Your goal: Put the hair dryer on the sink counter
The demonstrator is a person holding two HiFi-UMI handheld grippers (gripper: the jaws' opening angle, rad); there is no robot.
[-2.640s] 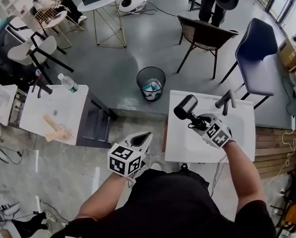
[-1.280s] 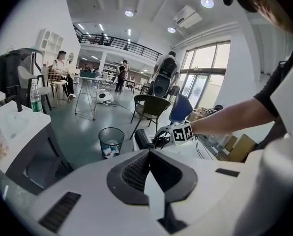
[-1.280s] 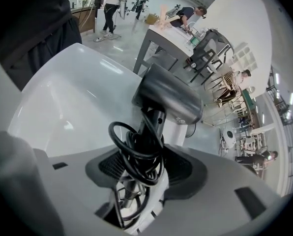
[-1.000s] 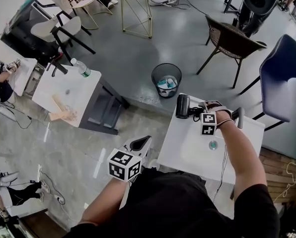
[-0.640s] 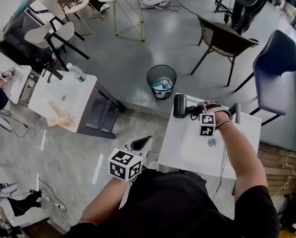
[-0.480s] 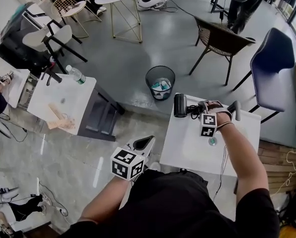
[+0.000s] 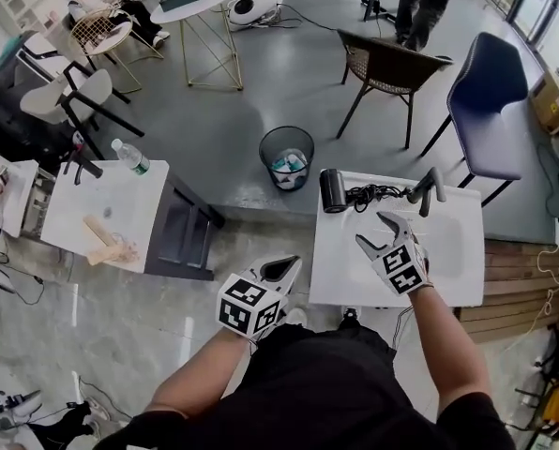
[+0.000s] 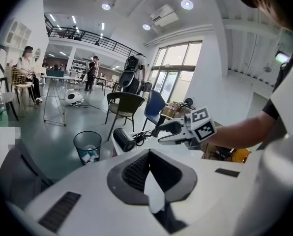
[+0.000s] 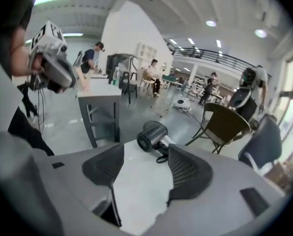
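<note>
The black hair dryer (image 7: pixel 331 191) lies on its side at the far left corner of the white sink counter (image 7: pixel 345 275), its coiled cord (image 7: pixel 373 193) running toward the black faucet (image 7: pixel 428 191). My right gripper (image 7: pixel 373 230) hovers over the counter a little nearer than the dryer, open, with nothing between its fingers. In the right gripper view the dryer (image 9: pixel 151 134) sits beyond the open right gripper (image 9: pixel 141 168). My left gripper (image 7: pixel 281 269) hangs left of the counter over the floor, shut and empty. The left gripper view shows the dryer (image 8: pixel 123 139) ahead.
A wire trash bin (image 7: pixel 285 156) stands on the floor beyond the counter. A wicker chair (image 7: pixel 383 64) and a dark blue chair (image 7: pixel 486 92) are farther back. A second white counter (image 7: pixel 101 209) at left holds a water bottle (image 7: pixel 128 157).
My right gripper has let go of the hair dryer and drawn back toward me. The dryer stays lying at the counter's far corner. The left gripper has barely moved.
</note>
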